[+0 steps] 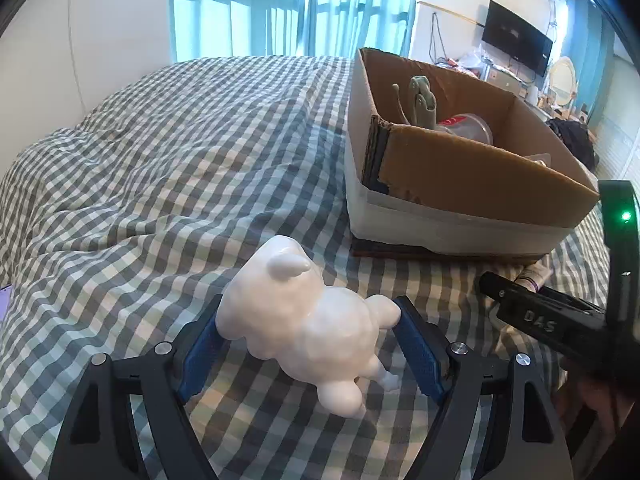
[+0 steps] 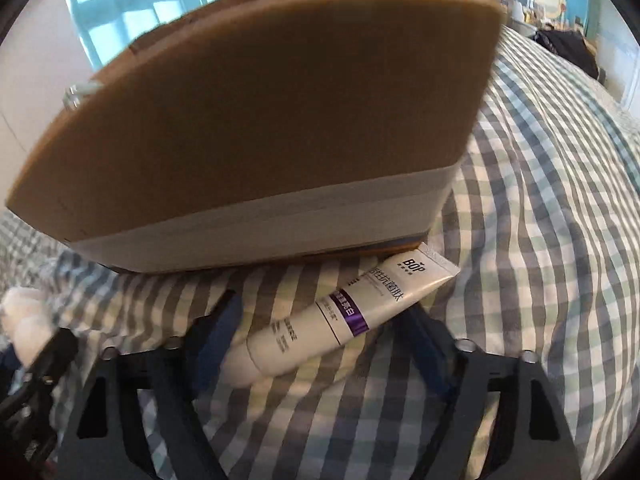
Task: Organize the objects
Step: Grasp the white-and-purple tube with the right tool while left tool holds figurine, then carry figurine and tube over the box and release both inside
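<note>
A white ceramic sheep figurine [image 1: 304, 316] lies on the checked bedspread [image 1: 160, 168] between the blue pads [image 1: 200, 356] of my left gripper [image 1: 308, 320]; the jaws stand open around it. A white toothpaste tube [image 2: 344, 312] with a purple band lies on the bedspread [image 2: 540, 200] against the base of the cardboard box [image 2: 260, 120]. My right gripper [image 2: 324, 320] is open with the tube between its fingers. The open box [image 1: 460, 160] holds a green clip and a clear container. The right gripper's body [image 1: 540, 316] shows in the left wrist view.
The bed fills both views. Behind it are blue curtains [image 1: 248, 4] and a wall television [image 1: 516, 36]. The figurine's edge [image 2: 24, 312] shows at the left of the right wrist view.
</note>
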